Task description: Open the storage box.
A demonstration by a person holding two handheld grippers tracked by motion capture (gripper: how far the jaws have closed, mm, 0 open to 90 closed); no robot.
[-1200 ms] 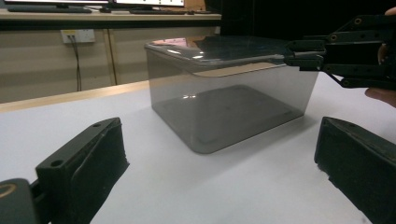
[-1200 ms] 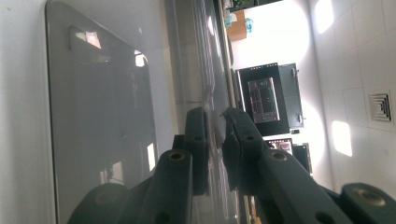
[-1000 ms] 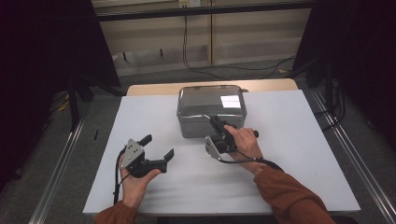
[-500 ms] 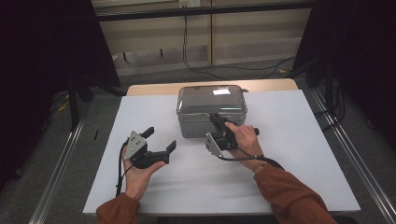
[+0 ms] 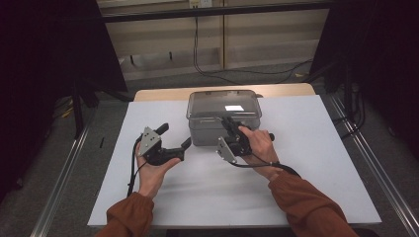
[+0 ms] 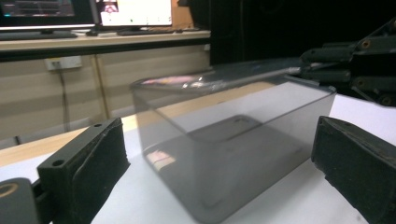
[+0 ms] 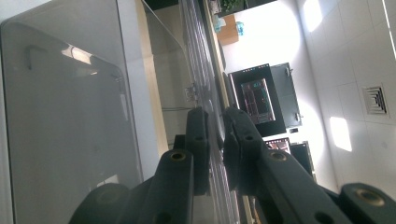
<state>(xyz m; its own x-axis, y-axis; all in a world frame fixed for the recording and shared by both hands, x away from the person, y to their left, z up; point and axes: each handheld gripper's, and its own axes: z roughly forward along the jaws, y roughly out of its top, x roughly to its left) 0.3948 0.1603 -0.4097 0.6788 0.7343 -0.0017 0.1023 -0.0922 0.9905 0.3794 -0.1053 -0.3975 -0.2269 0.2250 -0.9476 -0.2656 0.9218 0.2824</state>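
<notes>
On the box [image 5: 224, 114] lid edge, right gripper [image 5: 228, 123] jaws clamp

A white sheet [image 5: 316, 163] covers the tabletop [image 5: 163, 94] (bare wood shows at the far edge). Beyond, black cables [image 5: 217, 69] trail across the floor [image 5: 276, 74].

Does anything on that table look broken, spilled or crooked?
Nothing stands out. The clear plastic box sits flat on the white table, nothing spilled. The right gripper is clamped on the box's lid edge; the left gripper is open beside it.
</notes>
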